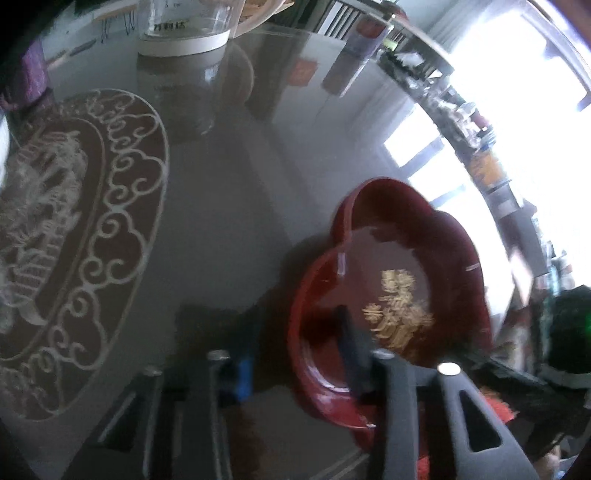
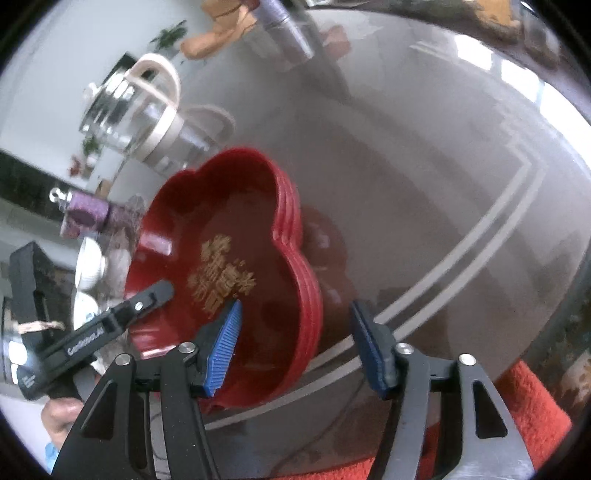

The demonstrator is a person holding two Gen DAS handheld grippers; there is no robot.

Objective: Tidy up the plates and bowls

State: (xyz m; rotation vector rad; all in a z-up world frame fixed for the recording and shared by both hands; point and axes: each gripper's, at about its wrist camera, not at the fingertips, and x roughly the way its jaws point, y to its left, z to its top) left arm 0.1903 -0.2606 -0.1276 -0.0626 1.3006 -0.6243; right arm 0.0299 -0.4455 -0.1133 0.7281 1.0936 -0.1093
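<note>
A red flower-shaped bowl with gold lettering sits on the glossy grey table. In the right wrist view it shows as the top of a stack of red bowls. My left gripper stands open astride the bowl's near rim, one finger inside, the blue-padded finger outside; it also shows in the right wrist view at the bowl's left rim. My right gripper is open, its left blue pad inside the stack's near rim, its right pad outside over the table.
A glass kettle with a cream handle stands behind the bowls, and shows at the top of the left view. A dark red ornamented table inlay lies left. White cups and a purple item stand at left. Red cloth lies at the near edge.
</note>
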